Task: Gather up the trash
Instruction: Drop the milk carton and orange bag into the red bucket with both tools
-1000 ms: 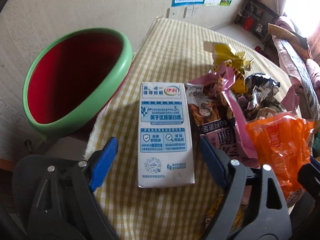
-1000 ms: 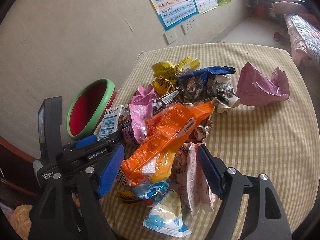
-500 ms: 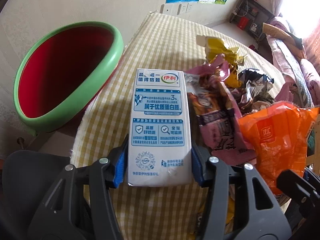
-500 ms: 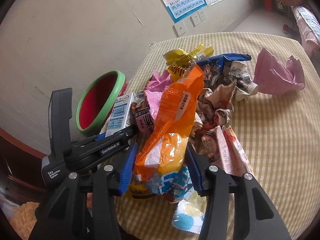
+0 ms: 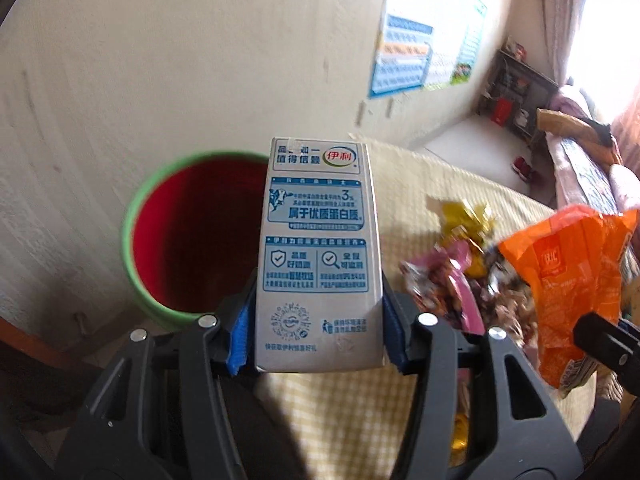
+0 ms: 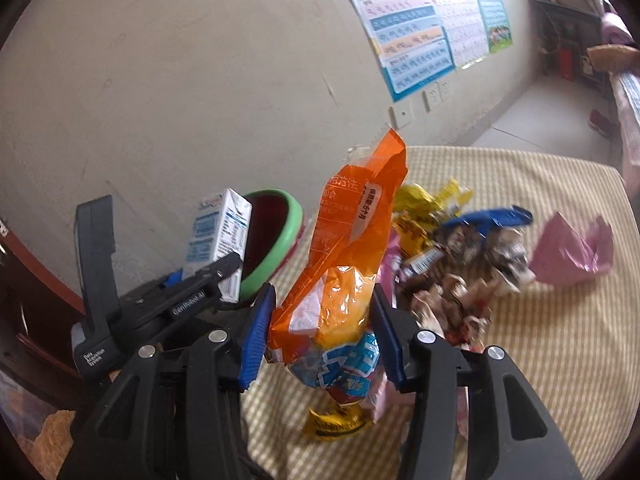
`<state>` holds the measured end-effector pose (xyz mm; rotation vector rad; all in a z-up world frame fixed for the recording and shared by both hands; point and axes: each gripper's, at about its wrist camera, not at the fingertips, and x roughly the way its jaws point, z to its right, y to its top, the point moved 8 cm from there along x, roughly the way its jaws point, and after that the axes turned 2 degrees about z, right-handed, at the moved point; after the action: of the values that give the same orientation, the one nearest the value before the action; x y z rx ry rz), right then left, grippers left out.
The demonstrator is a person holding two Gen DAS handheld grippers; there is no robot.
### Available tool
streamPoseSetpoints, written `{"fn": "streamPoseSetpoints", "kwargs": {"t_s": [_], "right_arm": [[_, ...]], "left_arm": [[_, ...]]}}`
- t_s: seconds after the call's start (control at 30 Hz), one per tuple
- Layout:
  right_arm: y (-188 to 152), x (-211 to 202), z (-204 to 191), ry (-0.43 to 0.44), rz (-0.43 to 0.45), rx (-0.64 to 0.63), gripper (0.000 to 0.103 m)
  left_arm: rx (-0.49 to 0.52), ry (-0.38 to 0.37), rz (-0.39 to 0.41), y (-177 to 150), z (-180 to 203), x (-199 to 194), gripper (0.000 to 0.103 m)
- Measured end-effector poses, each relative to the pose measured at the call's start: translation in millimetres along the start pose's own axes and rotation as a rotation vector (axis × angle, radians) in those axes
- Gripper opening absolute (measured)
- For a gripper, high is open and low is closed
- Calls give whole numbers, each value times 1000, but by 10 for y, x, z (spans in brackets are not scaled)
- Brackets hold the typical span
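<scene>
Left wrist view: my left gripper [image 5: 318, 332] is clamped on the lower end of a white-and-blue milk carton [image 5: 318, 248], blue pads pressing both narrow sides. Carton is clear of the checked tablecloth [image 5: 344, 408] and stands upright in front of the bin. Landmark: red bin with green rim [image 5: 192, 236], just off the table edge, against the wall. Carton's left edge overlaps the bin's mouth in this view. Right of the bin, on the cloth, a blurred heap of wrappers [image 5: 452, 276], pink and yellow among them. An orange snack bag [image 5: 568, 276] hangs at the right edge of frame, farther from the bin than the heap.

Right wrist view: my right gripper [image 6: 320, 336] is clenched on the orange snack bag [image 6: 348, 256]; pads squeeze its lower part and the top stands up above them. Bag is lifted off the cloth. A yellow wrapper [image 6: 336, 426] lies on the cloth below it. Left gripper [image 6: 200, 280] with the carton [image 6: 218, 232] sits directly in front of the bin [image 6: 280, 240]. Right of the bin, beyond the bag: the wrapper heap [image 6: 460, 276], then a crumpled pink bag [image 6: 572, 248] farthest from the bin.
</scene>
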<state>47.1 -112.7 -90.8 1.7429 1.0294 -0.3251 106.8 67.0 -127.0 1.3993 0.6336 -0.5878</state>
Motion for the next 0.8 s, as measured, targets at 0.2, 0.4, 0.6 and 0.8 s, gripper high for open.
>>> {"fn": "streamPoseSetpoints", "kwargs": {"t_s": [0.2,0.4,0.6,0.8], "right_arm": [[278,424,-398,67,-29,-43,47],[497,983,-721,124,-71,-42,47],[569,1465,-982,153,-122,-38,48],[570,1715,-1062,152,-134,-22,56]], "left_arm": [[-56,136,55,278,-620,-7,51],[-116,135,17,369,-992,228,51],[-149,120,-31,338,-1201,458,51],[-207,100,-49,309,-1346,565,64]]}}
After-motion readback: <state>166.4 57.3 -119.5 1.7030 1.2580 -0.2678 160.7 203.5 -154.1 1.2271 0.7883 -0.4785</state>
